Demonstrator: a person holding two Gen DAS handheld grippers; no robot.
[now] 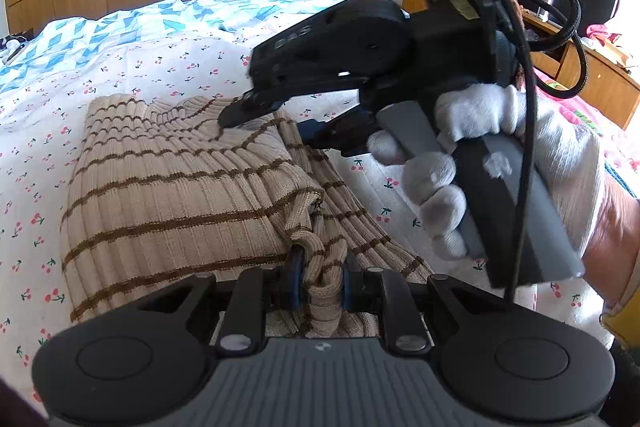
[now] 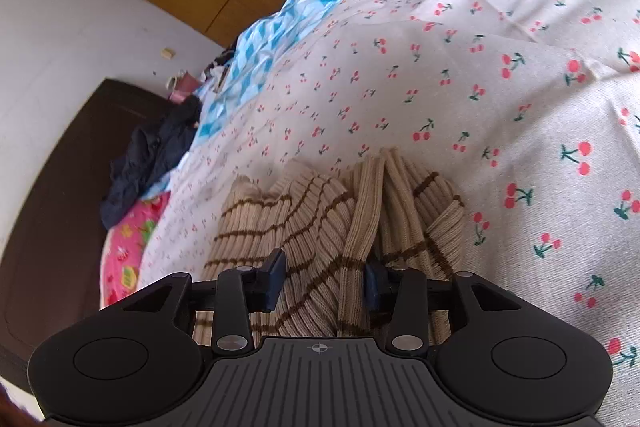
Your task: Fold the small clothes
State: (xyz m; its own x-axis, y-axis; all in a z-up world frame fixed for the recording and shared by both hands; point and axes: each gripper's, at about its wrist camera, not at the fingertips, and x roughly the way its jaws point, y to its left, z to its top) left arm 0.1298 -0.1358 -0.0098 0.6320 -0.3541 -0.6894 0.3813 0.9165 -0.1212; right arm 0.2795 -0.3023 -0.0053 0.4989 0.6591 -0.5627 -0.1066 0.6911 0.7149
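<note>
Bed (image 1: 120,75) under cherry-print sheet carries everything. Striped knit garment (image 1: 160,187) lies mid-bed, doubled over, fold half done by our reading. Our left gripper (image 1: 320,283): fingers pinching bunched near hem, likely to keep fold anchored. Our right gripper (image 2: 322,279): fingers spread, knit between them but pads not pressing; seems far edge released onto bed. Gloved hand (image 1: 460,167) grips right handle.

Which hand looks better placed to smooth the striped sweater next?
The right. Its gripper stands open over the striped sweater, pressing nothing, so it seems free to move. The left gripper is shut on a bunched fold and would probably have to let go first.
</note>
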